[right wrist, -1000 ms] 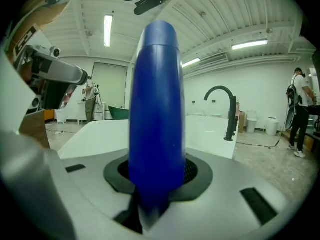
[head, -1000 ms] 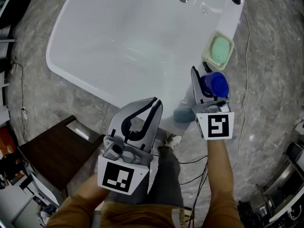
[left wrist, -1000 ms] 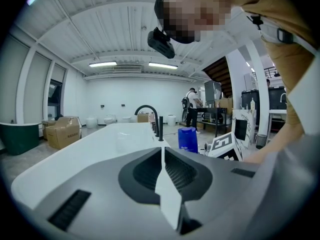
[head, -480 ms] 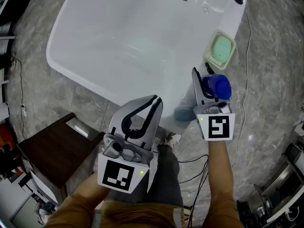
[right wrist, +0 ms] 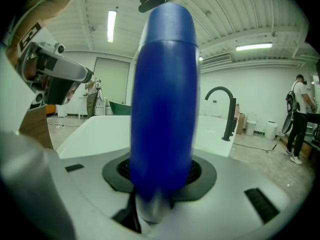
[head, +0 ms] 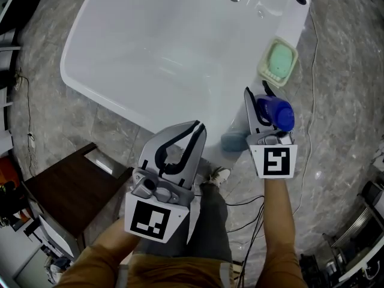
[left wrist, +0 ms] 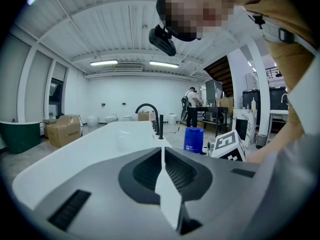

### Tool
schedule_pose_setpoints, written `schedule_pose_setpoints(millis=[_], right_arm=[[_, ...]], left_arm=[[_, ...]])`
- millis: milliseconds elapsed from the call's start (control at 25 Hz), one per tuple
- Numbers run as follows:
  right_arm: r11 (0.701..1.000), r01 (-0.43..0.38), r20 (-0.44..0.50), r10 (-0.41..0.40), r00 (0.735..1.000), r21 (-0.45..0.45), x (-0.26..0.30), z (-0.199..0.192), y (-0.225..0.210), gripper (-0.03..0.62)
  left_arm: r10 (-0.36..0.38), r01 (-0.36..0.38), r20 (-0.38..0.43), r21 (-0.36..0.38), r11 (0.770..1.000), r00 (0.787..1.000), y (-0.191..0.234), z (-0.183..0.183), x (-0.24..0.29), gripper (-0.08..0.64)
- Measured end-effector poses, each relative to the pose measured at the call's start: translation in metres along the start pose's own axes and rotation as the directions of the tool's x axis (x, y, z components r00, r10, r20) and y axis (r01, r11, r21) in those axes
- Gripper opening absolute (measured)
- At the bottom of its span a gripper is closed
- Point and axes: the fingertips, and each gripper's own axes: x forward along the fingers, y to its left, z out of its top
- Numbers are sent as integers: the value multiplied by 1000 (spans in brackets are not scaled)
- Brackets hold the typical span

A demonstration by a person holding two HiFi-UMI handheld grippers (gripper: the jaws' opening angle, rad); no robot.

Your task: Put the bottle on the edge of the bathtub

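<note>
The blue bottle (head: 276,114) stands upright at the right rim of the tub (head: 180,41), right of centre in the head view. It is just below the soap dish (head: 277,62), and its base is hidden. The right gripper (head: 263,98) has the bottle between its fingers, which have just been opening and stand wide on both sides of it. The left gripper (head: 193,129), at lower centre near the tub's lower edge, has its fingers together with nothing between them.
</note>
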Motion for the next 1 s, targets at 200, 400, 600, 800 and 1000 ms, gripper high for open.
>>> schedule_pose_setpoints(millis=[200,400,600,800,1000], right_arm=[[1000,10,1,-10,1000,23,-1,2,-1,157],[1000,13,7,-13,1000,21,-3,0,-2,186],[999,22,11,-23,1000,33,-6,1,-3,196],[999,20,-2,-20,1000,34,-11,-2,-4,196],[1000,16,-7,-16,1000,18,-16,-2,-3,196]], left_arm=[[2,-2,-3,3,1000,1000,-1,0,-4,24],[2,-2,-10,5,1000,1000,-2,-3,-5,23],[-1,1,-7,9,1000,1000,-4,-3,-6,24],[-5,5,-19,18,1000,1000,-5,-6,-10,23],[-7,7,-19,21,1000,1000,-9,-7,-13,24]])
